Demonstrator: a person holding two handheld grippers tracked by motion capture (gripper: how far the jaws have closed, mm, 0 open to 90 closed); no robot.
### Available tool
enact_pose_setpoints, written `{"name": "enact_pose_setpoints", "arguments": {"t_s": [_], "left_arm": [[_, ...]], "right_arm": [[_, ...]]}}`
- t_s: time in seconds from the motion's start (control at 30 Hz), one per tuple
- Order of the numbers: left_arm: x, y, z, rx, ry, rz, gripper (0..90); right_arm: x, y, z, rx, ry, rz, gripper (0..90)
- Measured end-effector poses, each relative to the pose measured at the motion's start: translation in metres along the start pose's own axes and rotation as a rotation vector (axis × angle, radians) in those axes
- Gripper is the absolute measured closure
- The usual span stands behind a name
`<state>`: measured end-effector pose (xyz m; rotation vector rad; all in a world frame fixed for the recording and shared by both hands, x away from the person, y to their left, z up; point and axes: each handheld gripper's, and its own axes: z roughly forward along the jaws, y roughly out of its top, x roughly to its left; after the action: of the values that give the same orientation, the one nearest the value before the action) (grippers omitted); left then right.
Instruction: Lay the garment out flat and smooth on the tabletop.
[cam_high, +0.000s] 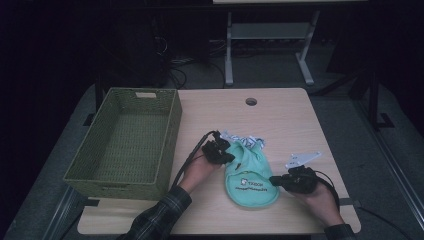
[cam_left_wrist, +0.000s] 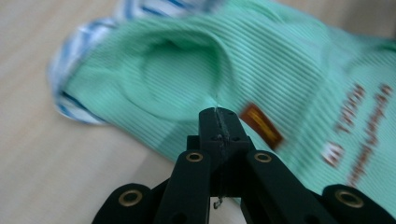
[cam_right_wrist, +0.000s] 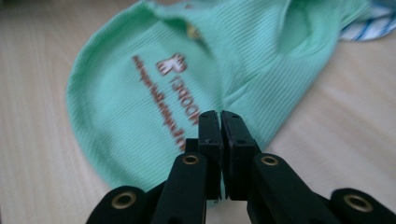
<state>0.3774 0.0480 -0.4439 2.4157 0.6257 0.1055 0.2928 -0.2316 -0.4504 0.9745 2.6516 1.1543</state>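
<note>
The bench (cam_high: 280, 115) carries a green woven basket (cam_high: 125, 142) at its left, with nothing visible inside it, and a mint-green ribbed garment (cam_high: 250, 175) lying near the middle, toward the near edge. The garment bears a printed logo with orange lettering (cam_right_wrist: 163, 98) and has a blue-and-white striped lining (cam_left_wrist: 70, 100) exposed at its far end. Judged from this layout, the work is at an early stage: the garment lies loosely bunched on the bench, not yet folded flat and not yet placed in the basket, if that is its destination

Left gripper (cam_high: 218, 150): positioned at the left edge of the garment, toward its far end. In the left gripper view the jaws are pressed together with a thin thread of fabric caught between the tips (cam_left_wrist: 218, 122), so a small pinch of the garment is held

Right gripper (cam_high: 295, 180): positioned at the right near edge of the garment. Its jaws (cam_right_wrist: 220, 126) stand all but pressed together, a hairline gap between them, with no fabric visible in that gap; the tips hover just over the garment's edge
</note>
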Motion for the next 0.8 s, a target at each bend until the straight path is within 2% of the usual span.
{"name": "enact_pose_setpoints", "arguments": {"t_s": [0.1,0.17,0.27,0.33,0.4,0.7,0.73,0.8], "left_arm": [[-0.012,-0.008,-0.004,0.007,-0.017,0.013,89.6],[-0.019,-0.012,-0.005,0.018,-0.011,0.027,89.3],[-0.028,-0.022,-0.003,0.074,-0.014,0.066,88.9],[-0.029,-0.023,-0.003,0.059,-0.013,0.056,88.9],[-0.029,-0.024,-0.004,0.066,-0.011,0.052,89.0],[-0.03,-0.023,-0.004,0.077,0.003,0.085,89.7],[-0.03,-0.023,-0.004,0.076,0.0,0.077,89.6],[-0.03,-0.023,-0.004,0.075,-0.002,0.073,89.7]], "right_arm": [[-0.006,0.007,-0.001,-0.023,-0.012,0.016,85.5],[-0.009,0.01,0.0,-0.027,-0.02,0.01,85.5],[-0.018,0.016,0.002,-0.033,-0.037,0.008,85.5],[-0.021,0.02,0.003,-0.031,-0.042,0.012,84.4],[-0.023,0.023,0.003,-0.033,-0.046,0.016,84.4],[-0.045,0.046,0.012,-0.048,-0.081,0.03,83.2],[-0.051,0.051,0.017,-0.047,-0.088,0.032,82.9],[-0.053,0.053,0.019,-0.045,-0.089,0.038,82.9]]}}
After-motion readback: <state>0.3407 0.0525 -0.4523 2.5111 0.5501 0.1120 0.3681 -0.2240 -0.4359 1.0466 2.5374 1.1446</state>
